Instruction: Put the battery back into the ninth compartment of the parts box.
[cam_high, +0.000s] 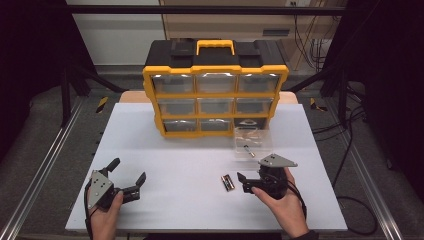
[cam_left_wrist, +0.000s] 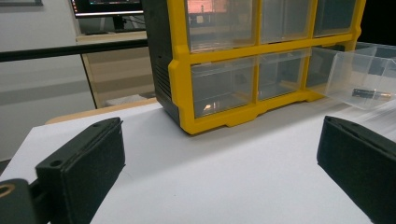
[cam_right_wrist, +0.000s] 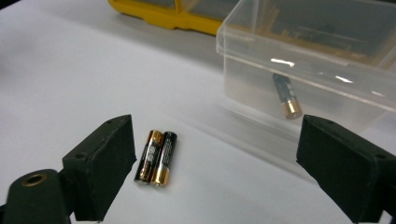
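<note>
While my left gripper (cam_high: 129, 176) rests low at the table's near left corner, its jaws spread wide with nothing between them, I see bare white table (cam_high: 180, 165) ahead of it and the yellow organizer (cam_high: 215, 87) standing at the far middle, its clear drawers shut except the bottom right slot, which is open. In the left gripper view the organizer's corner stands well beyond the jaws, and nothing lies in that gap. Moving right, two batteries (cam_right_wrist: 156, 157) lie side by side, touching, on the table just left of my right gripper (cam_high: 242, 182); in the right gripper view they sit close to the left jaw, inside the gap but touched by neither jaw. Beyond them the clear drawer (cam_high: 252, 142) stands on the table in front of the organizer's open slot, with one more battery (cam_right_wrist: 286, 95) lying inside it. Its near wall stands between my right gripper and that battery. The table is a plain white board on a wooden top, with dark floor, metal rails and loose cables on both sides and a pale wall behind. My right hand (cam_high: 285, 202) holds its gripper low and roughly level, pointing left toward the pair, jaws wide and holding nothing; my left hand (cam_high: 105, 212) points its gripper up and to the right.
</note>
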